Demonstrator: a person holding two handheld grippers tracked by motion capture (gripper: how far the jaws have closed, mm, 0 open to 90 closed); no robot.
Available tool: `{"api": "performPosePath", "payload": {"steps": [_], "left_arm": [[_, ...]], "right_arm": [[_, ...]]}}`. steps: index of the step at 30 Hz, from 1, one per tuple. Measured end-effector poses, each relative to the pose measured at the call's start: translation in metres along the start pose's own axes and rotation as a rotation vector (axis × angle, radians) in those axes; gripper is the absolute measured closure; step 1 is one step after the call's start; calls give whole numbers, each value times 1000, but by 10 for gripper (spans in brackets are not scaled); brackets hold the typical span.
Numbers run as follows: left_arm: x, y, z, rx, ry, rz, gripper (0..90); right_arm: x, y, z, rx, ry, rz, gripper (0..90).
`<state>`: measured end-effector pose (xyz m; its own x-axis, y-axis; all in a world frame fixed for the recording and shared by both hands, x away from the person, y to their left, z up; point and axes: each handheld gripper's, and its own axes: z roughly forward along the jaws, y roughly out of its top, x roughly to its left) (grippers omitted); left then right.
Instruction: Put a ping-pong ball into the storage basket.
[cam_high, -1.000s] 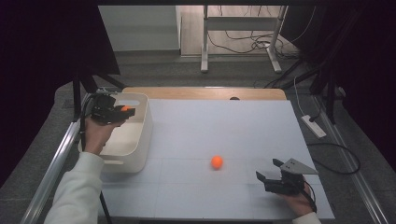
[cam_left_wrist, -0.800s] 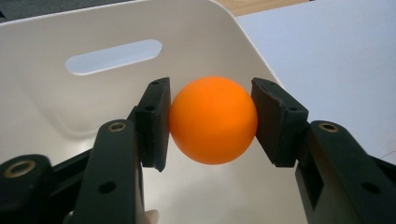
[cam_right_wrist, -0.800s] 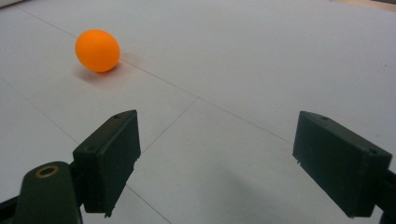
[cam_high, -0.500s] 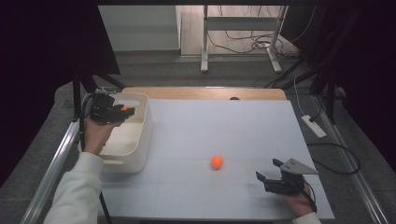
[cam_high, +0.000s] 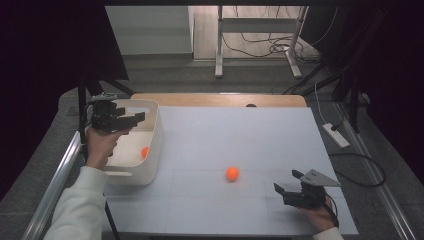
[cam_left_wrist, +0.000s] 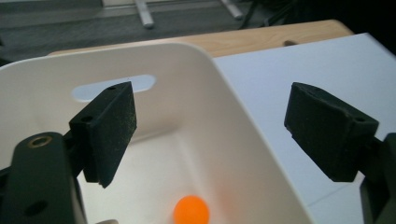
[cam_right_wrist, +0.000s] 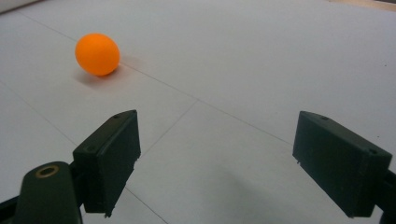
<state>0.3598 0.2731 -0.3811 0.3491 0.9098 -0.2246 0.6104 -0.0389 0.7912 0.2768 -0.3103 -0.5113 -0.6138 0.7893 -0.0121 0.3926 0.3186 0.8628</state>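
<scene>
The orange ball lies in the white bin; the left gripper, jaws just opened and empty, should lift clear. A second ball waits mid-table, left of the right gripper, open and empty.

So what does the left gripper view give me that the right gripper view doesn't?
Left gripper view: the white bin with its handle slot, an orange ball lying on the bin floor below the open left gripper, whose jaws have just been opening with nothing between them, and the wooden table edge.
Right gripper view: the second orange ball resting on the sheet, ahead of the open right gripper.
Both: black fingers apart, and the white table sheet.
</scene>
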Motion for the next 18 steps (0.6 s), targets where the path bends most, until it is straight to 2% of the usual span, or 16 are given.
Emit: {"api": "performPosePath", "payload": {"steps": [3, 11, 13, 16, 18], "left_arm": [[-7, 1, -6, -37, -32, 13, 168], [-21, 1, -11, -62, -91, 52, 161], [-23, 1, -12, -78, -108, 52, 161], [-24, 0, -14, -104, -156, 40, 162], [-26, 0, -14, -112, -163, 43, 162]], "right_arm": [[0, 0, -2, -7, 2, 7, 151], [-2, -1, -3, -12, 4, 14, 152], [-2, -1, -3, -13, 7, 10, 152], [-1, -1, -4, -15, 0, 4, 152], [-1, -2, -5, -21, -4, 6, 153]]}}
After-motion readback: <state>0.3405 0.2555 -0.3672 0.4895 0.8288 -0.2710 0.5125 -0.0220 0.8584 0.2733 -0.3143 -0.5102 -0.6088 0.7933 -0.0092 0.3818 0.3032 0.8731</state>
